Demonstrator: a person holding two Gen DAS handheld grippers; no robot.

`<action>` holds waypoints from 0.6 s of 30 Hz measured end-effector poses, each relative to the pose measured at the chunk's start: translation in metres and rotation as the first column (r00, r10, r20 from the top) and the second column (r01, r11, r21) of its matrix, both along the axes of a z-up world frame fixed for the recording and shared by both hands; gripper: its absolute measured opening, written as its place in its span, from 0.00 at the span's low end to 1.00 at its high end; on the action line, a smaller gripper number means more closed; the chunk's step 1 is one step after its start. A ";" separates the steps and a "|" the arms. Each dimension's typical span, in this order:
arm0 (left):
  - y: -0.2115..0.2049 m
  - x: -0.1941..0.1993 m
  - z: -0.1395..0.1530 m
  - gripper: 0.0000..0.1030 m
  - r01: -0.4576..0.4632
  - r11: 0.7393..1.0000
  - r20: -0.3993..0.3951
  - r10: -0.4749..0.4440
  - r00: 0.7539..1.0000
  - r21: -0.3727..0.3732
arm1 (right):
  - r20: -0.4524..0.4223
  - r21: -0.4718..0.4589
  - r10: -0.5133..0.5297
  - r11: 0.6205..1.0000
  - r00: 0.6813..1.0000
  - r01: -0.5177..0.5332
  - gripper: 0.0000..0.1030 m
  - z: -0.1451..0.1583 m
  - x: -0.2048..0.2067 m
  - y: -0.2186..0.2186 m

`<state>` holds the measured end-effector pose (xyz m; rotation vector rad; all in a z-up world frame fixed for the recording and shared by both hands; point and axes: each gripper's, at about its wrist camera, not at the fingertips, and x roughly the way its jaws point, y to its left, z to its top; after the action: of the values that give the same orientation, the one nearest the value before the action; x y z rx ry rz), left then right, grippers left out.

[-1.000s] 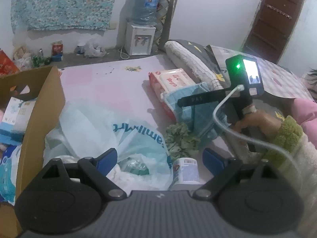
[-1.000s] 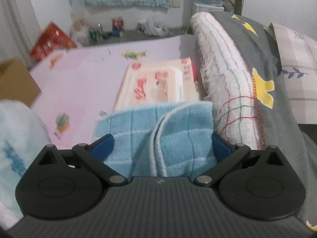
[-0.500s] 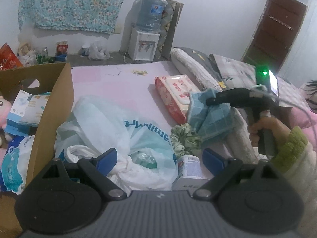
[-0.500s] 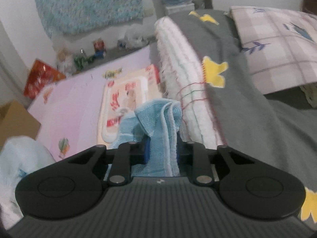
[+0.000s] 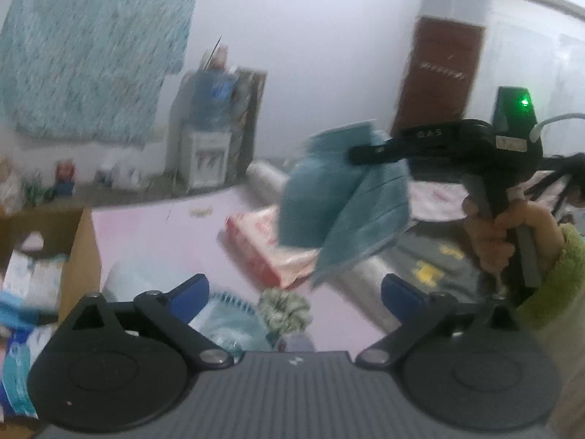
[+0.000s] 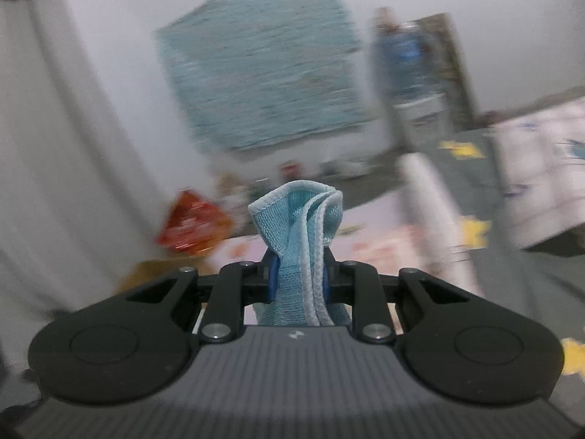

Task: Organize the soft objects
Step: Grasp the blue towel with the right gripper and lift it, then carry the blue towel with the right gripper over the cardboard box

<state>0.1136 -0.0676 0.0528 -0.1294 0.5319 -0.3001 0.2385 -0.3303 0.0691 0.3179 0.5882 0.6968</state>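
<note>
The right tongs are clamped on the blue towel, which hangs long-axis downward in the air above the pink mat. The left tongs are opening wide with nothing between them. The cardboard box lies off to the left, nearer the left tongs, so the towel likely travels across that way.

Bkgd smeared by motion blur; cardboard box cut off at left.
</note>
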 end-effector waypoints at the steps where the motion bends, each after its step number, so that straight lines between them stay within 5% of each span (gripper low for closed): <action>1: 0.000 -0.005 0.004 1.00 0.011 1.000 0.025 -0.011 1.000 0.001 | -0.023 0.022 0.063 0.998 0.998 -0.063 0.19 0.004 -0.007 0.012; 6: 0.013 -0.030 0.015 1.00 0.003 0.999 0.087 -0.007 0.996 0.041 | -0.118 0.096 0.330 0.943 0.937 -0.320 0.19 0.008 -0.032 0.079; 11: 0.048 -0.053 0.011 1.00 -0.102 0.994 0.069 0.099 0.993 0.040 | -0.181 0.221 0.561 0.823 0.808 -0.523 0.19 0.004 -0.054 0.153; 15: 0.089 -0.075 0.010 0.99 -0.189 0.982 0.076 0.189 0.979 0.000 | -0.216 0.312 0.664 0.742 0.716 -0.594 0.19 0.000 -0.066 0.218; 18: 0.123 -0.082 0.013 0.82 -0.260 0.964 0.056 0.263 0.963 -0.053 | -0.256 0.378 0.701 0.706 0.665 -0.599 0.19 -0.007 -0.065 0.263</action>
<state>0.0317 0.0553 0.0662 -0.2311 0.4402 -0.0577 0.1737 -0.0669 0.0619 0.5045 1.0148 1.4556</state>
